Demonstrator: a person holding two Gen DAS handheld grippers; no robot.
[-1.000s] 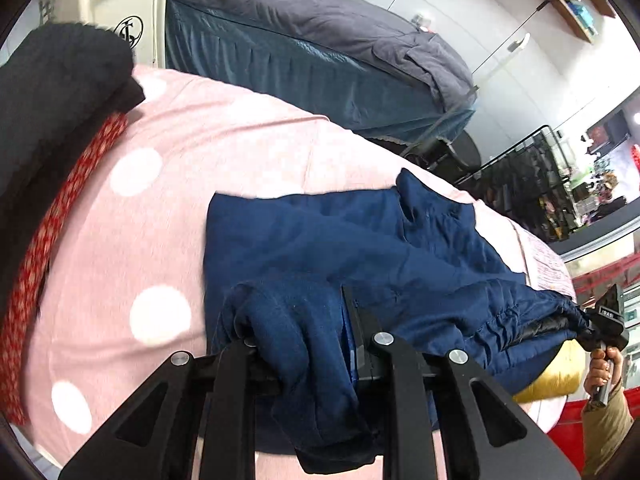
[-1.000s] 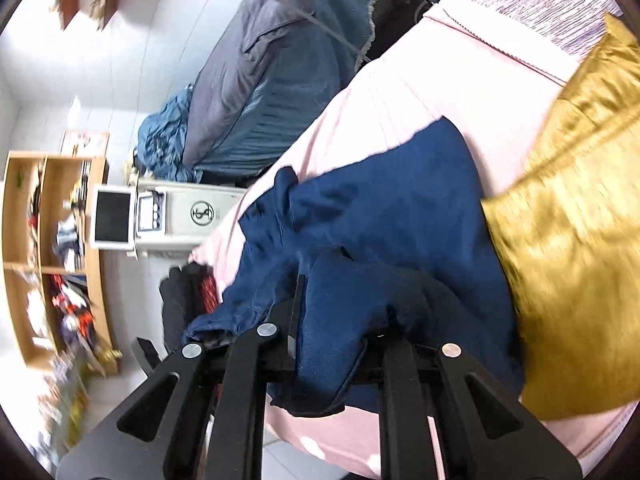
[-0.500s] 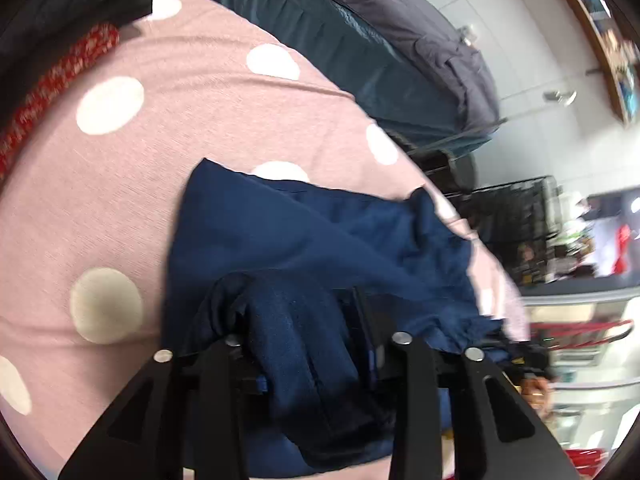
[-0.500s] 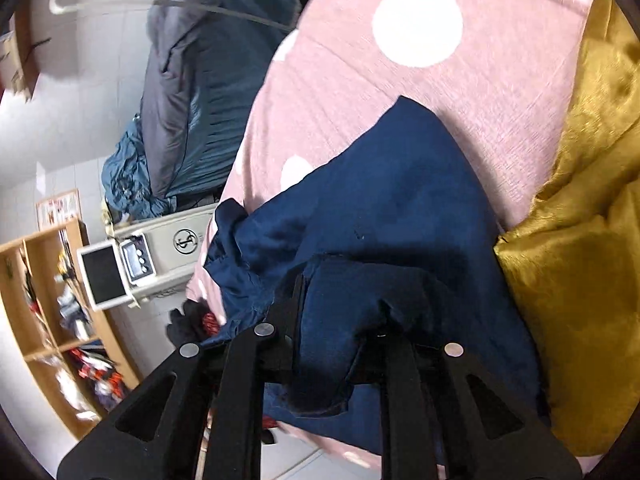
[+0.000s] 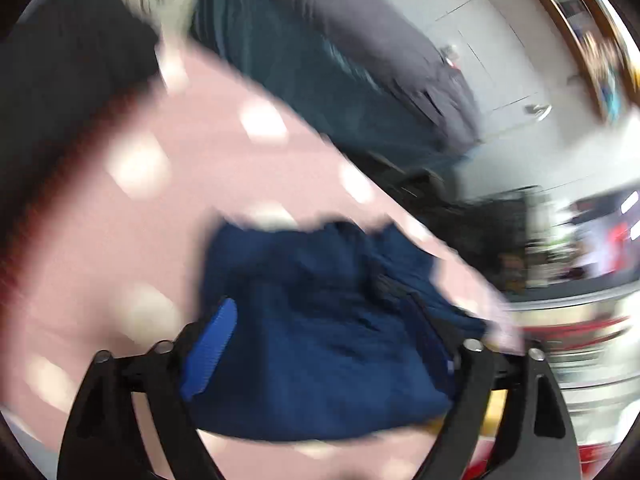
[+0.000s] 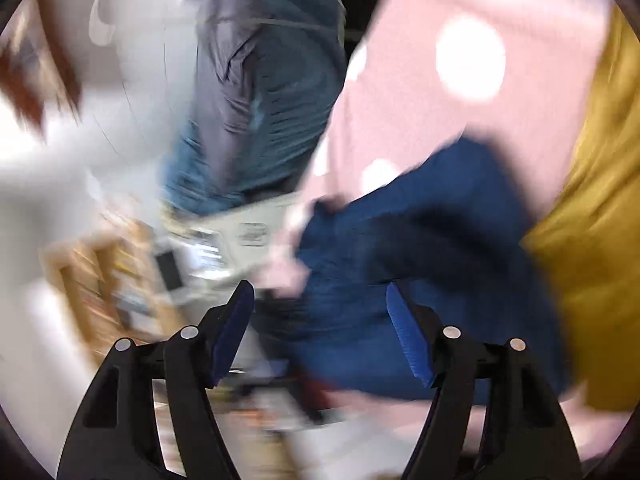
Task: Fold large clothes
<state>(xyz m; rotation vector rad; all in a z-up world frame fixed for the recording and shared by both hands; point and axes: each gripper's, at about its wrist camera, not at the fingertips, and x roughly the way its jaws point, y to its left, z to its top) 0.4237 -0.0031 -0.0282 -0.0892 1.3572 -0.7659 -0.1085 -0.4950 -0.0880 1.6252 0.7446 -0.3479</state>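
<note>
A navy blue garment (image 5: 320,312) lies bunched on the pink polka-dot bedspread (image 5: 168,240). It also shows in the right wrist view (image 6: 432,232). My left gripper (image 5: 324,332) is open, its jaws wide apart just over the near edge of the garment, with one blue pad (image 5: 212,344) showing. My right gripper (image 6: 320,324) is open and empty, its blue pads (image 6: 404,332) spread, just short of the garment's left part. Both views are blurred by motion.
A mustard yellow cushion (image 6: 592,240) lies against the garment's right side. A dark garment with a red one (image 5: 60,92) lies at the bedspread's far left. A second bed with grey and teal covers (image 5: 340,64) stands behind.
Both grippers have opened and let go of the navy garment, which now lies on the bedspread. Both are moving fast; the right one has swung left.
</note>
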